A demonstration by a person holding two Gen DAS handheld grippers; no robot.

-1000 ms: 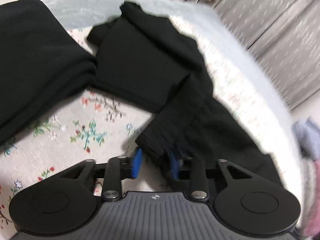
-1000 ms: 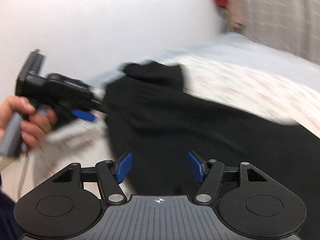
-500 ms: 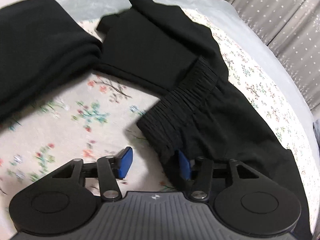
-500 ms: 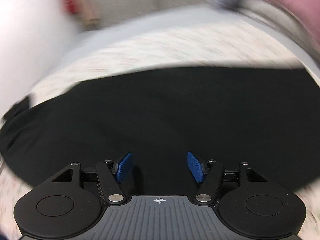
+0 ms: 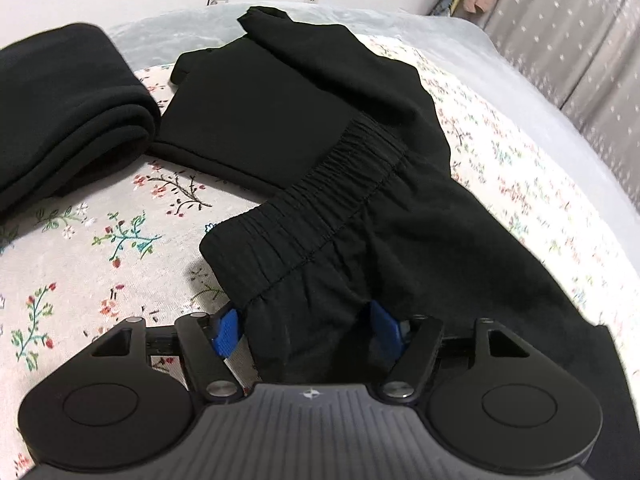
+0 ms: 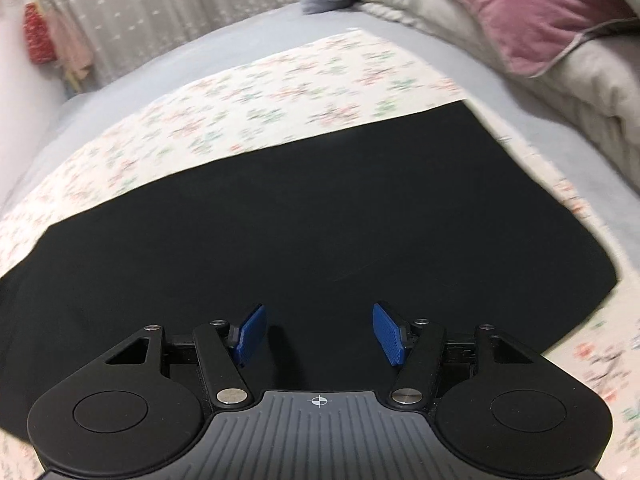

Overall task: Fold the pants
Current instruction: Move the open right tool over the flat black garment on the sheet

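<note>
Two grippers hang over a big bed with a gray sheet (image 5: 500, 76) and a flowery cloth (image 5: 100, 240) spread on top of it. The black pants (image 5: 420, 248) lie flat on the flowery cloth, and their stretchy waistband (image 5: 320, 200) sits near the left gripper. In the right wrist view the same pants (image 6: 280, 240) fill the middle as a wide flat black shape, with the leg end toward the right. A pink pillow (image 6: 520, 8) and a gray blanket (image 6: 580, 80) sit at the far end of the bed. Next to the waistband lies a flat folded black garment (image 5: 256, 100), and to the left of that a thick rolled black bundle (image 5: 60, 112). The left gripper (image 5: 304, 330) has just been opening its jaws; they now stand wide apart, with pants cloth between the blue pads but not squeezed. The right gripper (image 6: 320, 332) is spread apart too, hanging just over the black cloth and pinching nothing.
</note>
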